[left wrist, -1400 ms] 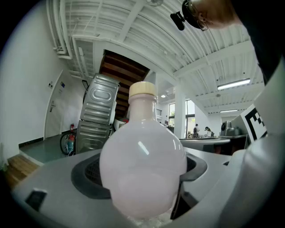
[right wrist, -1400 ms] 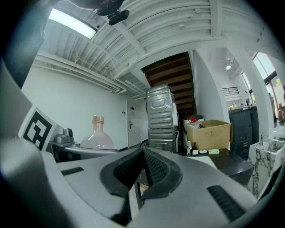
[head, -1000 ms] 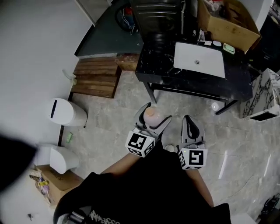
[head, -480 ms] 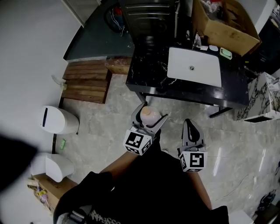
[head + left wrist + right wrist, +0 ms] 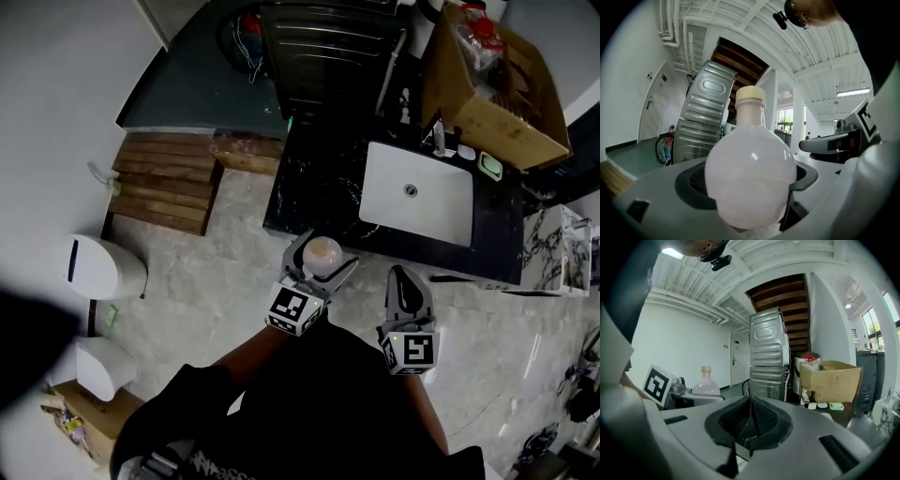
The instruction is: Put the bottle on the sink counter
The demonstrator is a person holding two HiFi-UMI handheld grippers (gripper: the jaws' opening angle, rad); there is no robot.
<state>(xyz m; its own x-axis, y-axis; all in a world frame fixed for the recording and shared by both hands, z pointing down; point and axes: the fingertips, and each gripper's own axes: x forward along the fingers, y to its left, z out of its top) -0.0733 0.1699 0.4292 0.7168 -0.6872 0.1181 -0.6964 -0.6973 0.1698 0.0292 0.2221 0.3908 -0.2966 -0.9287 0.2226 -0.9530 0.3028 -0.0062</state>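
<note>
Item 1, task status: the round-bellied pale pink bottle with a cream cap is lifted but not delivered. Your left gripper has its jaws clenched on either side of the bulb, neck upright. In the head view it hangs over the grey stone floor, just short of the near edge of the black marble sink counter. By my reading the pick-up is done; what remains is the carry over the counter, the set-down on a bare patch, and the release.

Item 2, your right gripper: jaws pressed together on nothing, held beside the left one, idle.

Item 3, containers:
- the bottle: capped; a faint line across the bulb may be a fill level, though I cannot tell.
- white rectangular basin sunk in the counter: empty apart from its drain.
- large open cardboard box at the counter's far right corner: holds something red and some clear wrapping, too blurred to name.
- small green dish behind the basin: contents too small to read.
- two white lidded bins on the floor to your left: both closed.
</note>
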